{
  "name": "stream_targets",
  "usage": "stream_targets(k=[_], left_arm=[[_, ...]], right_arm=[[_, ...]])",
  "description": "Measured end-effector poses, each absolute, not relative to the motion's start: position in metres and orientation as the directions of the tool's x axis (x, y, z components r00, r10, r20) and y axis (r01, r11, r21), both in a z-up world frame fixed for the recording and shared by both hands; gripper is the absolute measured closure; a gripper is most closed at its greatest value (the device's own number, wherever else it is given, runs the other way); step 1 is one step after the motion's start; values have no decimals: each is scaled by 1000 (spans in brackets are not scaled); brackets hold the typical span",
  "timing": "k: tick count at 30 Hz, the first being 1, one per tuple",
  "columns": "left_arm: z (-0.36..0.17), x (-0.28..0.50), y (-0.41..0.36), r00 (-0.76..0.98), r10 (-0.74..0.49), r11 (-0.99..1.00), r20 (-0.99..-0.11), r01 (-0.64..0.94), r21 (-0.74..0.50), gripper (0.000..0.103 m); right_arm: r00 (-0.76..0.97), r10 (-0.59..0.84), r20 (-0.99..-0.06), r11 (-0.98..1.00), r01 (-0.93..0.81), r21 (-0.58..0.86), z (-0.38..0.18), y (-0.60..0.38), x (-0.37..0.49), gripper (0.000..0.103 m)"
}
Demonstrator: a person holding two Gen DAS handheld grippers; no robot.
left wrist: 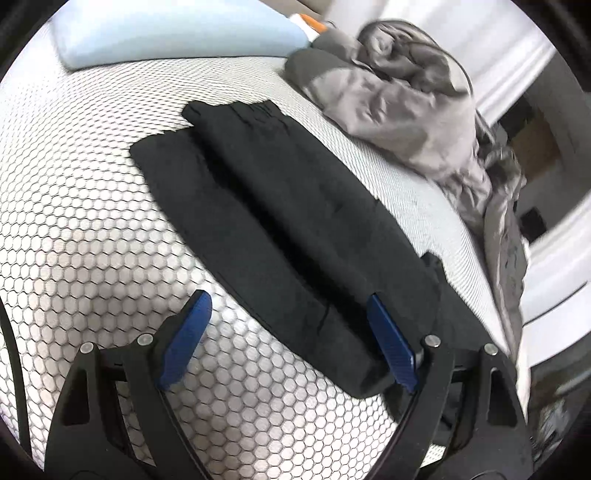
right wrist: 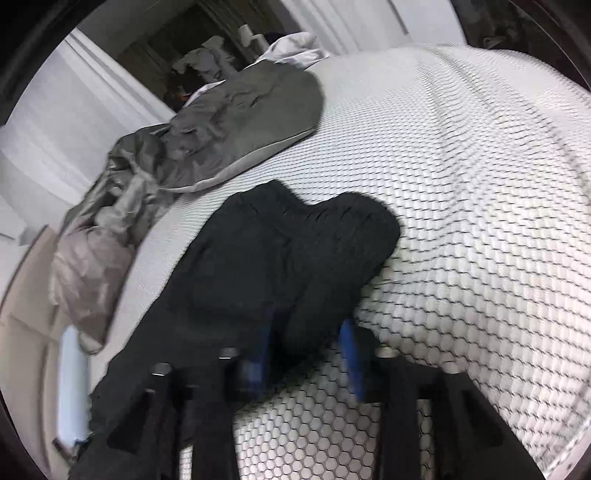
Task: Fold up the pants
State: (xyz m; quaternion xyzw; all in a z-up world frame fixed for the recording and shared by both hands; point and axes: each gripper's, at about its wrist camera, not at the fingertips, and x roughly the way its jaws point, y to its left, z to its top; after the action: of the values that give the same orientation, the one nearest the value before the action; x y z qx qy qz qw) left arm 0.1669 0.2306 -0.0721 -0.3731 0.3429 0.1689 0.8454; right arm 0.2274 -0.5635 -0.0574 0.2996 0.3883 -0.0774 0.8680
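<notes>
Black pants (left wrist: 280,206) lie lengthwise on the honeycomb-patterned mattress (left wrist: 92,229), one leg folded over the other. My left gripper (left wrist: 288,301) is open wide over their near end. Its left finger (left wrist: 184,343) is above bare mattress and its right finger (left wrist: 391,347) is above the black cloth. In the blurred right wrist view the pants (right wrist: 280,258) end in a bunched waist at the far side. My right gripper (right wrist: 306,332) straddles a raised fold of the cloth. Its blue pads stand apart and do not visibly press on the fold.
A crumpled grey duvet (left wrist: 406,110) lies along the mattress's far right edge and shows at the upper left (right wrist: 221,122) in the right wrist view. A pale blue pillow (left wrist: 166,33) sits at the back. White walls and a floor edge lie beyond the bed.
</notes>
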Motion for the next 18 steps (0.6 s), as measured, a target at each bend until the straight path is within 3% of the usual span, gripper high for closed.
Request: stream_targets(k=[1, 3, 8, 10, 11, 13, 18], left_arm=[[-72, 167, 235, 719, 16, 655, -695, -532, -536, 19], [-72, 173, 238, 734, -10, 646, -680, -514, -564, 19], [-75, 208, 238, 746, -65, 629, -662, -485, -608, 25], [-80, 218, 241, 750, -72, 612, -658, -488, -622, 53], [-83, 219, 243, 760, -64, 596, -647, -491, -636, 62], [-85, 217, 244, 761, -44, 581, -647, -508, -636, 98], [-59, 197, 244, 811, -4, 634, -585, -450, -629, 101]], right_arm=[[681, 30, -731, 820, 402, 407, -54, -562, 223, 40], [676, -52, -735, 827, 442, 348, -46, -561, 218, 39], [748, -63, -660, 787, 444, 428, -32, -572, 201, 32], [764, -61, -643, 786, 433, 440, -29, -575, 196, 28], [766, -54, -641, 788, 427, 444, -28, -576, 196, 27], [764, -41, -644, 789, 420, 448, -30, -579, 194, 27], [759, -31, -651, 789, 419, 450, -31, -573, 205, 27]])
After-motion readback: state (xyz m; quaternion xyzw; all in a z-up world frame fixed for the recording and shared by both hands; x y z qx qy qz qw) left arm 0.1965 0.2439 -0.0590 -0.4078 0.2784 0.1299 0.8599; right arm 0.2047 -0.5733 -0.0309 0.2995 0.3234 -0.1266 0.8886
